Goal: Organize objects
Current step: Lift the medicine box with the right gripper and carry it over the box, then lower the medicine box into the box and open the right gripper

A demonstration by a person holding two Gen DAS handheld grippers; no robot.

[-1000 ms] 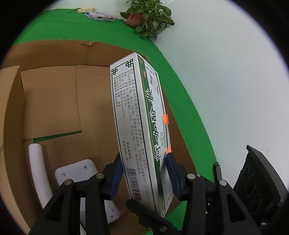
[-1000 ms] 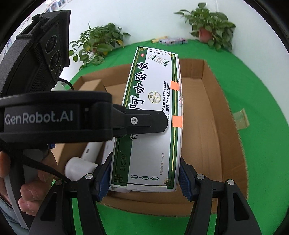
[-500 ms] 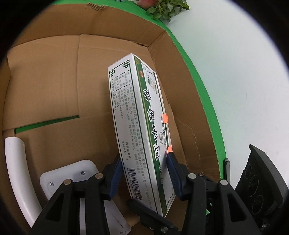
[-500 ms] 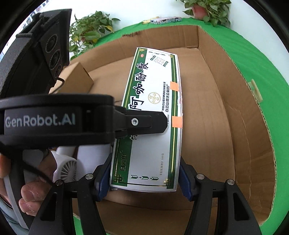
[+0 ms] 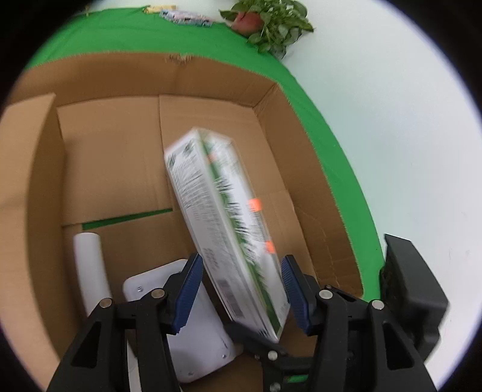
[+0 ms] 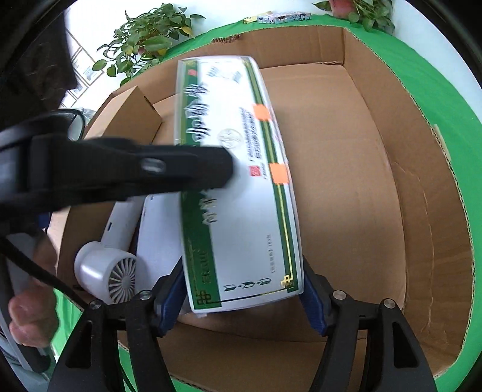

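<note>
A long white and green medicine box (image 5: 223,229) stands tilted inside the open cardboard carton (image 5: 120,78), blurred by motion. My left gripper (image 5: 241,271) straddles its lower end; the jaws are opening, with a gap showing beside each blue pad. In the right wrist view the same medicine box (image 6: 241,196) leans over the carton floor (image 6: 346,181). My right gripper (image 6: 242,271) is around its near end, jaws opening, pads just off the box sides. A black finger of the left gripper (image 6: 135,169) crosses in front of the box.
A white hair dryer (image 6: 105,271) and a flat white device (image 5: 192,331) lie at the carton's near left. A green cloth (image 5: 331,150) is under the carton. Potted plants (image 5: 265,21) (image 6: 144,42) and small packets (image 5: 183,16) sit at the far edge. A hand (image 6: 30,313) is at the lower left.
Both pairs of jaws have widened and come off the medicine box. The box has tipped and slid lower into the carton. The left gripper has drawn back a little.
</note>
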